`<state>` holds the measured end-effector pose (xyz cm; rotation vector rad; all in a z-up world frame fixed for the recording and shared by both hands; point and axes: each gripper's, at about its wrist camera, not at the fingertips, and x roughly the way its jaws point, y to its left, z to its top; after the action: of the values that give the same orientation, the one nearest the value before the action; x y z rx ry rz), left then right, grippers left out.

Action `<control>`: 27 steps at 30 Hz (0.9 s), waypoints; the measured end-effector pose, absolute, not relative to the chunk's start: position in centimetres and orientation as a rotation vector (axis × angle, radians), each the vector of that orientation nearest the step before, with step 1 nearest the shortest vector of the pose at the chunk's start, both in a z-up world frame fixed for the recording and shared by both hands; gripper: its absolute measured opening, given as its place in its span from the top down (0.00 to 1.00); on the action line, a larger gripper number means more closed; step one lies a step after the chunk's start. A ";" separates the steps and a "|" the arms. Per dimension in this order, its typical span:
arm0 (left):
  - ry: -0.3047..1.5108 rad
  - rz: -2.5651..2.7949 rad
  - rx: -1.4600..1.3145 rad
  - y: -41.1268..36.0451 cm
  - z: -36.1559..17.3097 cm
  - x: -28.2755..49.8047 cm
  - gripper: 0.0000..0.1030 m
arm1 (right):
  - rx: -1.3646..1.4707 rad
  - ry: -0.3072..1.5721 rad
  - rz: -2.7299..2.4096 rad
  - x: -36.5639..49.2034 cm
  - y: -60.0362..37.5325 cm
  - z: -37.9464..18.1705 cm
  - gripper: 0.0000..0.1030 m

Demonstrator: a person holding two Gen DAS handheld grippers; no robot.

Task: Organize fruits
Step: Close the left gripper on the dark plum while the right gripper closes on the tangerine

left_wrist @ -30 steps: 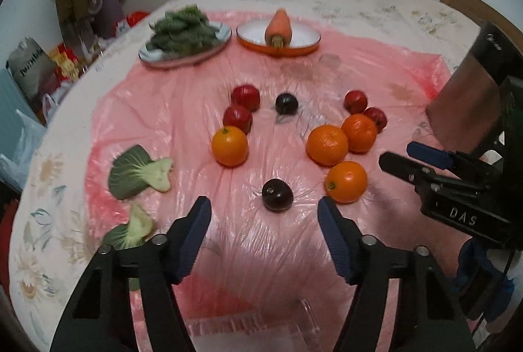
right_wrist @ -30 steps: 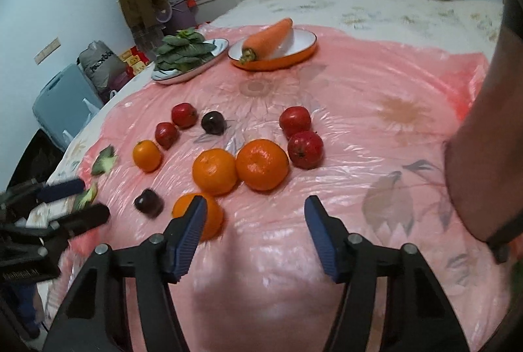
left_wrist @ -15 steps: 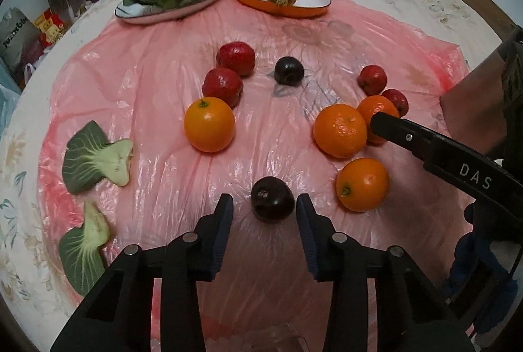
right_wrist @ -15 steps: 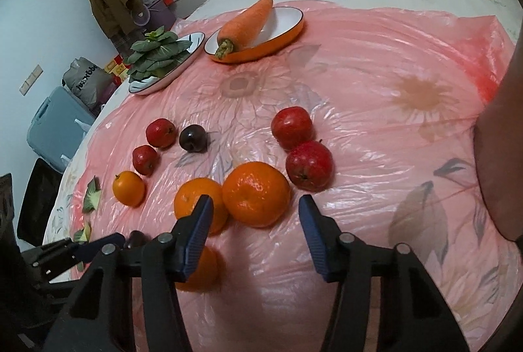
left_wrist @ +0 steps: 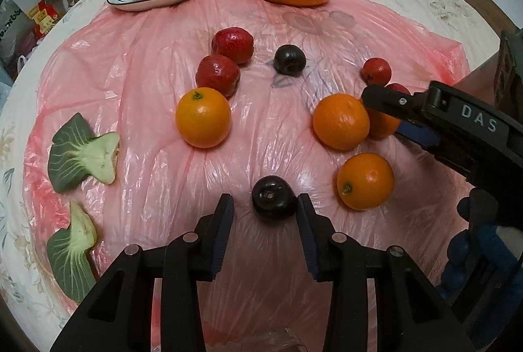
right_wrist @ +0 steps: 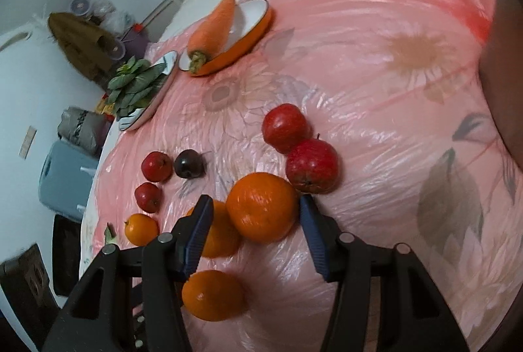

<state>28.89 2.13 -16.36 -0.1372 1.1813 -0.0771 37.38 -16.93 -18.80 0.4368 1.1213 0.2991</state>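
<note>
the left gripper (left_wrist: 264, 205) has its jaws around a dark plum (left_wrist: 274, 196) on the pink plastic sheet (left_wrist: 137, 64), one pad touching, the other a gap away. the right gripper (right_wrist: 253, 209) straddles a big orange (right_wrist: 261, 206), jaws spread, beside two red apples (right_wrist: 312, 165).
</note>
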 end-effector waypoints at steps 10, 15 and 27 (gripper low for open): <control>1.176 -0.092 -0.119 1.9 -17.0 29.2 0.71 | 0.403 1.145 0.240 37.9 -15.7 -19.1 0.28; 1.164 -0.100 -0.120 1.9 -16.7 28.7 0.78 | 0.420 1.138 0.260 37.9 -16.3 -19.1 0.46; 1.130 -0.094 -0.115 2.2 -14.9 27.6 0.79 | 0.463 1.106 0.304 36.4 -17.8 -17.8 0.45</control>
<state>27.60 2.22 -14.94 -0.1146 1.1305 -0.0944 36.37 -17.84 -17.76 0.4628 1.1062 0.3040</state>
